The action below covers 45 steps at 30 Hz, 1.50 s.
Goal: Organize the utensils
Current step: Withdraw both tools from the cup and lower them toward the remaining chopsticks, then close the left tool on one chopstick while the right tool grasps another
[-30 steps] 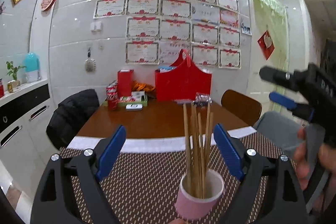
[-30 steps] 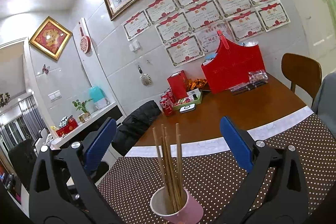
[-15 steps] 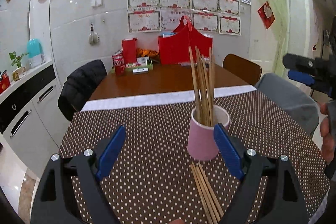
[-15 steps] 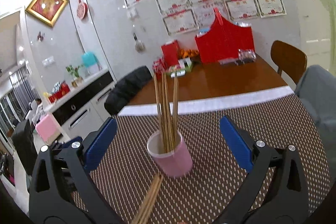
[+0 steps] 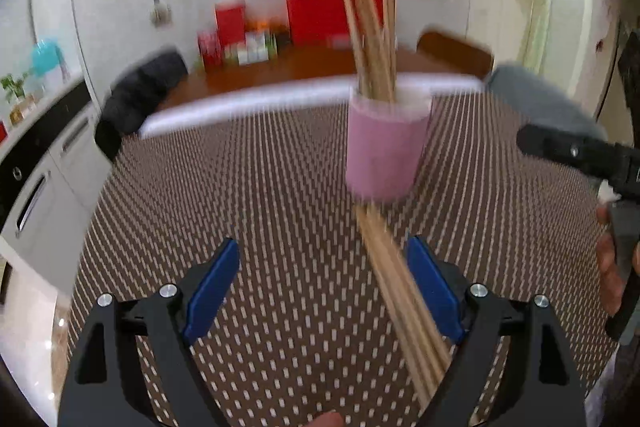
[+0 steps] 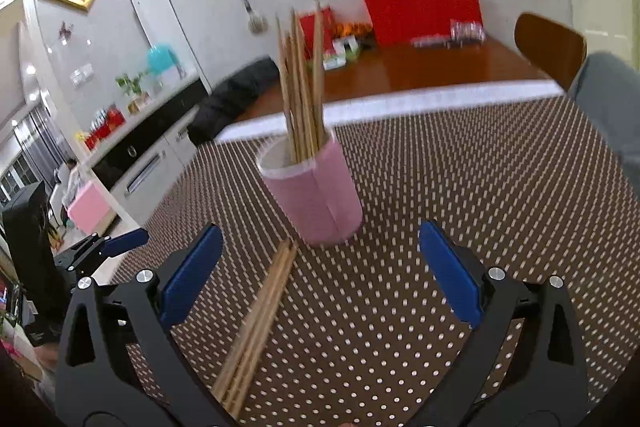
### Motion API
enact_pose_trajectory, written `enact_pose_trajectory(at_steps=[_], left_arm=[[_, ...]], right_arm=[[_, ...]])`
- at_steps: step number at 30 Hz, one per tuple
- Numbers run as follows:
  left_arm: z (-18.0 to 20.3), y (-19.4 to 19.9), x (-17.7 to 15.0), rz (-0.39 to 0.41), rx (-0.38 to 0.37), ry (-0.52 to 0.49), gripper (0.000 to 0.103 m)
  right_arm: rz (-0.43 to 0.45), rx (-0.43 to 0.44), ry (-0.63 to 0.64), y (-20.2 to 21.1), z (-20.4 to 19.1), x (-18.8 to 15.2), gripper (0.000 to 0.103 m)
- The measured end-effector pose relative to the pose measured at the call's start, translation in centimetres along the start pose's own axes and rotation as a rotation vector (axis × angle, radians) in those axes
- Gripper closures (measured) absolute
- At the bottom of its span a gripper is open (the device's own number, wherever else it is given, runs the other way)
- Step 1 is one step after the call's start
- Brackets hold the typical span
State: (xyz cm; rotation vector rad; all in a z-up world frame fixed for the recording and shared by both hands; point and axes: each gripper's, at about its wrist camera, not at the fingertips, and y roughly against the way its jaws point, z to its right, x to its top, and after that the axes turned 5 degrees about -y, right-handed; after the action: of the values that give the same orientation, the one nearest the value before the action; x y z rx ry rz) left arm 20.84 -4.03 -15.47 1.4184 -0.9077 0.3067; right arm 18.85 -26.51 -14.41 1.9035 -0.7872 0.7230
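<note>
Dotted brown matting (image 6: 460,195) is covering the near half of the table and carrying everything that matters, with both tools hovering low over it, perhaps to line up on what is lying flat. Nearest the cameras, the left gripper (image 5: 324,291) is spreading its blue pads wide with nothing between them, and the right gripper (image 6: 320,275) is gaping just as wide and just as empty. A loose bundle of chopsticks (image 6: 256,327) is lying flat on the mat, running from the near edge toward the cup, its far tips stopping just short of the cup's base; in the left view it is passing just beside the right-hand pad rather than between the two. Beyond it the pink cup (image 6: 316,199) is standing upright and holding more chopsticks (image 6: 300,87), which are fanning upward, so the sorting is looking partly done and the flat bundle is probably what is remaining to lift in. Farther off, bare wooden tabletop (image 6: 440,67) is showing past a white strip, and a red box (image 6: 424,7) is sitting against the tiled wall. Motion blur is softening the left view
</note>
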Motion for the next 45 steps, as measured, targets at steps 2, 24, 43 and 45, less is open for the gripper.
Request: enact_pose_trajectory(at_steps=[2,24,43,45], left_arm=[[0.1,-1.0,-0.8,-0.047,-0.005,-0.002,0.019],[2.6,-4.2,-5.5,-0.128,-0.039,-0.059,0.015],[-0.6,-4.4,-5.4,-0.157,0.04,-0.039,0.015],[-0.6,-4.4,-5.4,-0.158,0.035,-0.036,0.015]], right_arm=[[-0.057,-0.016,0.015,-1.4,0.1,-0.6,0.006],[-0.16,-0.084,0.089,-3.9,-0.9,-2.1,0.006],[-0.38,-0.187,0.378,-8.3,-5.5,-8.0,0.007],[-0.387,-0.197,0.382,-8.1,-5.7,-8.2,0.007]])
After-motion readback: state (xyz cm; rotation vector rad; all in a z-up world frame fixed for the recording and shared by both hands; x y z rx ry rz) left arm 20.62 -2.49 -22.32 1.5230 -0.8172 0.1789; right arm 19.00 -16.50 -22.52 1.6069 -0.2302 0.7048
